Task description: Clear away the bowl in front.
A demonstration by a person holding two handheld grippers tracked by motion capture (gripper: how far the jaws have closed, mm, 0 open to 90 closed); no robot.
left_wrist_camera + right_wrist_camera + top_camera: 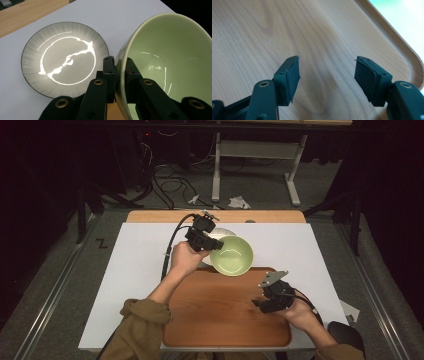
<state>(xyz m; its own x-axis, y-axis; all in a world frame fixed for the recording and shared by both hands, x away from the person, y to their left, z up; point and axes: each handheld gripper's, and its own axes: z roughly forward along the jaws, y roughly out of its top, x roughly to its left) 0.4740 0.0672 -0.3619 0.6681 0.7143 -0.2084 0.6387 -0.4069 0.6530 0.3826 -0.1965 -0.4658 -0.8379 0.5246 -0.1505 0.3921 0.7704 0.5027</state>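
Two dishes logged. My left gripper point(120, 75) is clamped on the rim of the pale green ceramic bowl point(231, 255), tilted just above the wooden tray's point(225, 320) far edge, beside the grey plate point(63, 58). Right gripper point(327, 80) waits over the tray, jaws apart, empty. Setting down remains, I judge.

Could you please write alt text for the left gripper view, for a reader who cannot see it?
The left gripper is shut on the rim of a pale green bowl, one black jaw outside and one inside, with the bowl tilted on its side. To its left, a grey plate with a dark edge lies flat on the white table cover.
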